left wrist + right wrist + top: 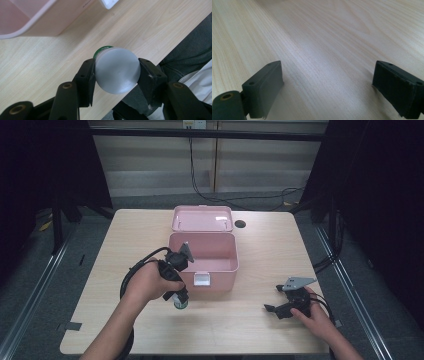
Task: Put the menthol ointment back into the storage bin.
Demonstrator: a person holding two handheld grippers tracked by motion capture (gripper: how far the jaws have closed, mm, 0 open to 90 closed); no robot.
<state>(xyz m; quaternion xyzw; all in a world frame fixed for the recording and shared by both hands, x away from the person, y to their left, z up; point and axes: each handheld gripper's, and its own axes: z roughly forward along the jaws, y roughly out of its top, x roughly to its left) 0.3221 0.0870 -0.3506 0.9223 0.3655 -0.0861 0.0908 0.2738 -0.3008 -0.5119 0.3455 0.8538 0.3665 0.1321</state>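
The left gripper (116, 71) is pinching a small jar (117, 70) by its sides, one pad against each flank, the grey round end facing the camera and a green rim showing behind it. In the high view the jar (180, 302) is hanging just in front of the open pink box (202, 254), close above the desk (250, 330).

Judging from this, the step in hand is carrying the jar into the box. To do it well, the grip should be kept firm and even, since the smooth round wall could slip or twist between flat pads. The jar needs to be clearing the front wall and the white latch (201, 279) before moving forward, then lowering straight onto the box floor before the pads let go.

The left hand (152, 282) is wrapping the gripper's handle, forearm coming in from below, gripper pointing down and slightly toward the person.

The right gripper (328, 87) is standing spread with nothing between its pads, low over bare wood, the right hand (312, 312) resting at the desk's near right.
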